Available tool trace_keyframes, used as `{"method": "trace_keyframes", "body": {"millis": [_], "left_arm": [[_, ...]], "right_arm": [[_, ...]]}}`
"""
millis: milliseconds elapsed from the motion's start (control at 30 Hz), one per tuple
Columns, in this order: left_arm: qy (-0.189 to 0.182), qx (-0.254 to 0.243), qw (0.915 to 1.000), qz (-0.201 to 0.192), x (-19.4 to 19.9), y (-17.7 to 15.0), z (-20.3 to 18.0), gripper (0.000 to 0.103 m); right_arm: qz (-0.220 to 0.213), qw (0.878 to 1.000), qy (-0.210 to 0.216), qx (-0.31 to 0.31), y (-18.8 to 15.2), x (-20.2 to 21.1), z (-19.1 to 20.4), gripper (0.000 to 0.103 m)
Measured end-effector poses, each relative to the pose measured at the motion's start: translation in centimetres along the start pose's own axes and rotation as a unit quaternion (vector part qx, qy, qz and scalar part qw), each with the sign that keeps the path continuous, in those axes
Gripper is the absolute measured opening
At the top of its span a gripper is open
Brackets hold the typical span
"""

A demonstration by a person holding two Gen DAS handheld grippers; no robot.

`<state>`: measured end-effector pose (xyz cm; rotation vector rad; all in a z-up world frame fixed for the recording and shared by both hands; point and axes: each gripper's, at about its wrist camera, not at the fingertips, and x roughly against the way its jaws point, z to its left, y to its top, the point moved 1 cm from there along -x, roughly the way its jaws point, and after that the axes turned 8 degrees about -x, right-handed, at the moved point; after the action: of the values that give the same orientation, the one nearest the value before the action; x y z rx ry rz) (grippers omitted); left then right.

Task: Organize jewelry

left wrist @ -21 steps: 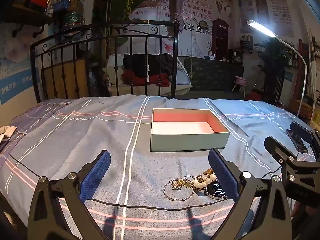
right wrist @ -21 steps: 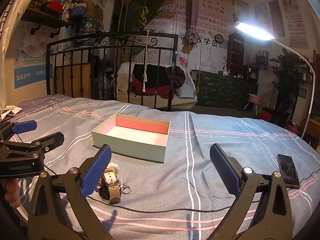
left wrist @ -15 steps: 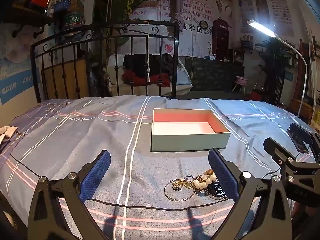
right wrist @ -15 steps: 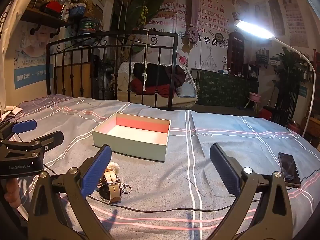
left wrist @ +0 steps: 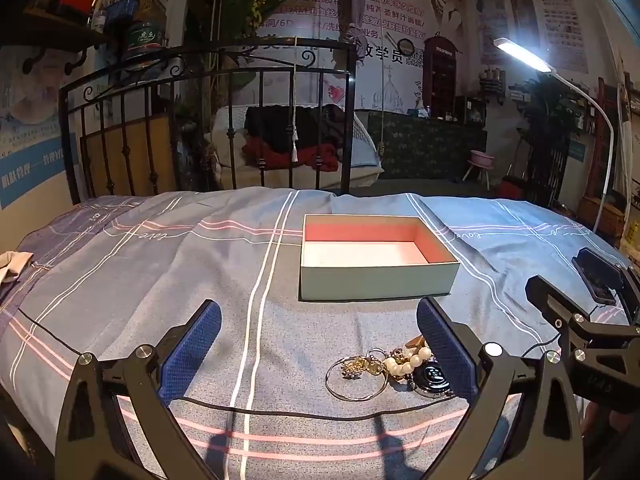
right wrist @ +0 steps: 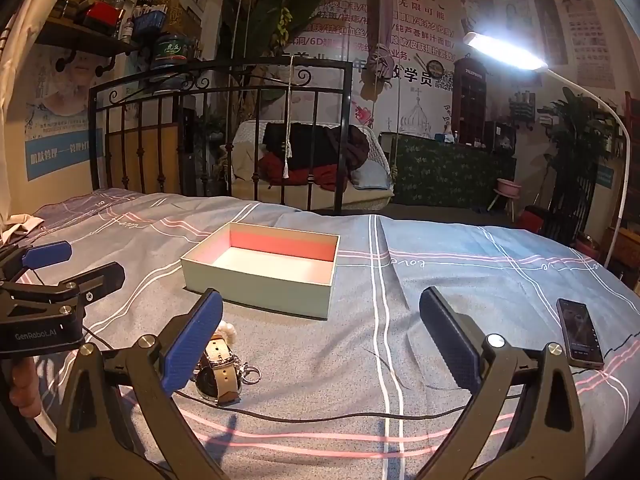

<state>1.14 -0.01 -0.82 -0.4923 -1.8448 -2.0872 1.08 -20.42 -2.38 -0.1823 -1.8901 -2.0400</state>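
Note:
A pale green open box (left wrist: 378,280) with a pink inside stands empty on the striped bedspread; the right wrist view shows the box (right wrist: 260,284) too. Just in front of it lies a small heap of jewelry: a thin bangle (left wrist: 354,378), a pearl bracelet (left wrist: 408,362), gold pieces and a dark watch face (left wrist: 430,376). A watch with a tan strap (right wrist: 220,372) lies there in the right wrist view. My left gripper (left wrist: 320,344) is open, its right pad beside the heap. My right gripper (right wrist: 320,336) is open over bare cloth, its left pad by the watch.
A black phone (right wrist: 580,332) lies on the bed at the right. A thin black cable (right wrist: 320,416) runs across the cloth near me. The iron bedstead (left wrist: 208,120) closes the far side. A floor lamp (right wrist: 504,52) shines from the right.

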Motion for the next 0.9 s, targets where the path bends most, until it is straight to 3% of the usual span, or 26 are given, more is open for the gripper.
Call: {"method": "trace_keyframes", "body": {"millis": [900], "left_arm": [[0.006, -0.017, 0.9994, -0.028, 0.7, 0.1, -1.0, 0.096]], "right_arm": [[0.003, 1.000, 0.000, -0.001, -0.6, -0.4, 0.1, 0.097]]}}
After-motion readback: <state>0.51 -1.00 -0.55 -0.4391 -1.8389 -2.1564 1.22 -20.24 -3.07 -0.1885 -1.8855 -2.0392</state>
